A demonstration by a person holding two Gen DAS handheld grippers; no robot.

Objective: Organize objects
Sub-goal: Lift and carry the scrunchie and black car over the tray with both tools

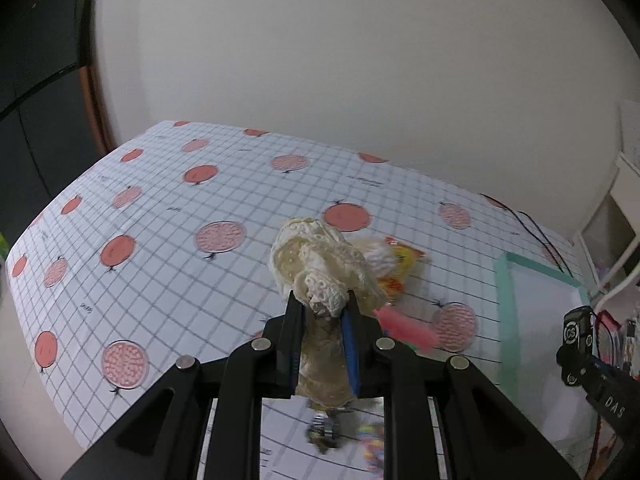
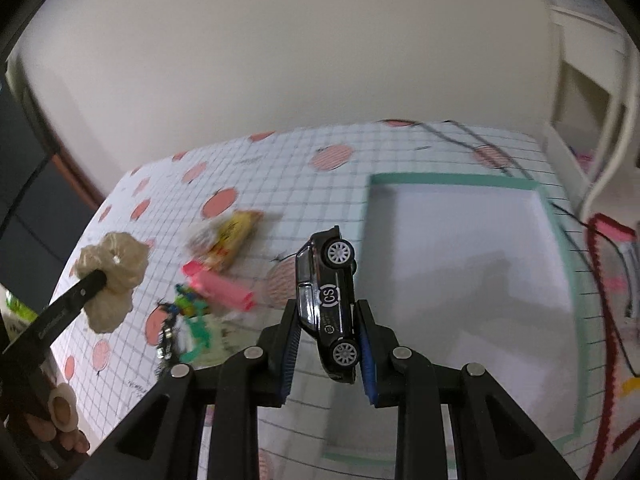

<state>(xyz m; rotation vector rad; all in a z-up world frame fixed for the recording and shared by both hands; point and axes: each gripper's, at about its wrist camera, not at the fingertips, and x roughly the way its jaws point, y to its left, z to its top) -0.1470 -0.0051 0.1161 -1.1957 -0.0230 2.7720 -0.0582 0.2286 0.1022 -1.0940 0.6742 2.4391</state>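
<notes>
Fingers of the left gripper [image 1: 322, 304] are pinching a cream lace scrunchie [image 1: 320, 264], a bunched ring of beige dotted fabric edged with white frilly trim, and are holding it up off the tablecloth [image 1: 160, 220]; in the right wrist view the same scrunchie [image 2: 114, 272] is hanging as a puffy pale clump at the tip of that gripper [image 2: 96, 280], over the left part of the table. Blue-padded fingers of the right gripper [image 2: 326, 316] are clamping a black toy car [image 2: 328, 300] by its roof and underside, so it is sitting nose-down with its silver-spoked wheels facing right and a white "CS" badge on the door. The car is hovering just beside the left edge of a white tray with a mint-green rim [image 2: 452, 180]. On the gridded cloth with red circles, a pink tube-shaped item [image 2: 222, 286], a yellow snack packet [image 2: 234, 240] and a blurred green and multicoloured clutter [image 2: 192, 320] are lying close together.
</notes>
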